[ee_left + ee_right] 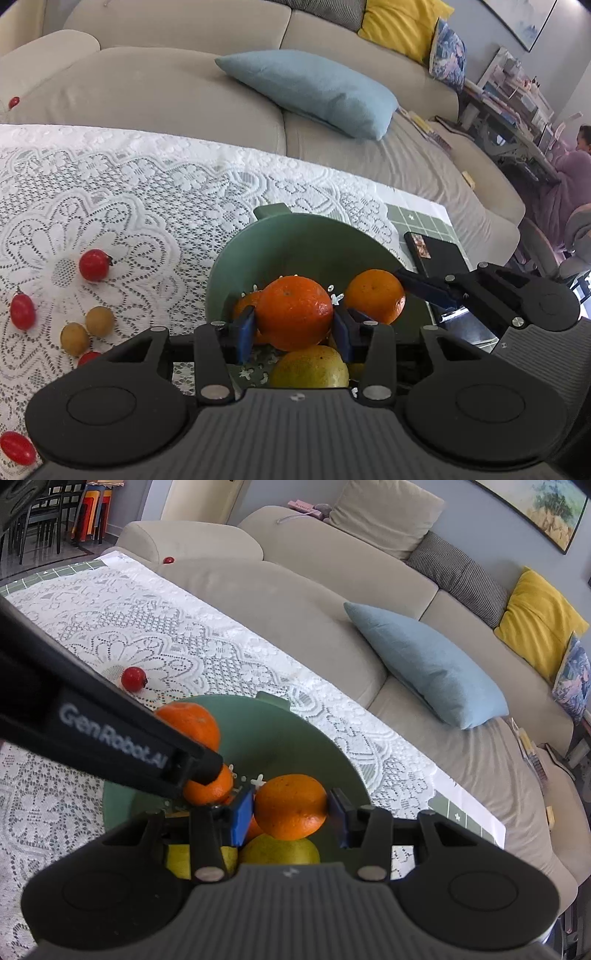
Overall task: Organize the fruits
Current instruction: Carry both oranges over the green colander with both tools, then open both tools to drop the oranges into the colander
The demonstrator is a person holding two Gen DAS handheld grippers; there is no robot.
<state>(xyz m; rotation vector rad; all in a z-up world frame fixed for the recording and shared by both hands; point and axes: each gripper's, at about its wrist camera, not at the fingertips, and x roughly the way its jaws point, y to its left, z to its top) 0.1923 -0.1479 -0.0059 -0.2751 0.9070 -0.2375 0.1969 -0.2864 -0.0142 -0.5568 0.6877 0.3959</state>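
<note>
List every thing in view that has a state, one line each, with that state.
left gripper: shut on an orange, over the bowl
right gripper: shut on a second orange, over the bowl
green bowl: upright on the lace cloth, holding oranges and yellow-green fruit
yellow-green fruit: lying in the bowl
cherry tomatoes: loose on the cloth, outside the bowl
small tan fruits: loose on the cloth, side by side
</note>
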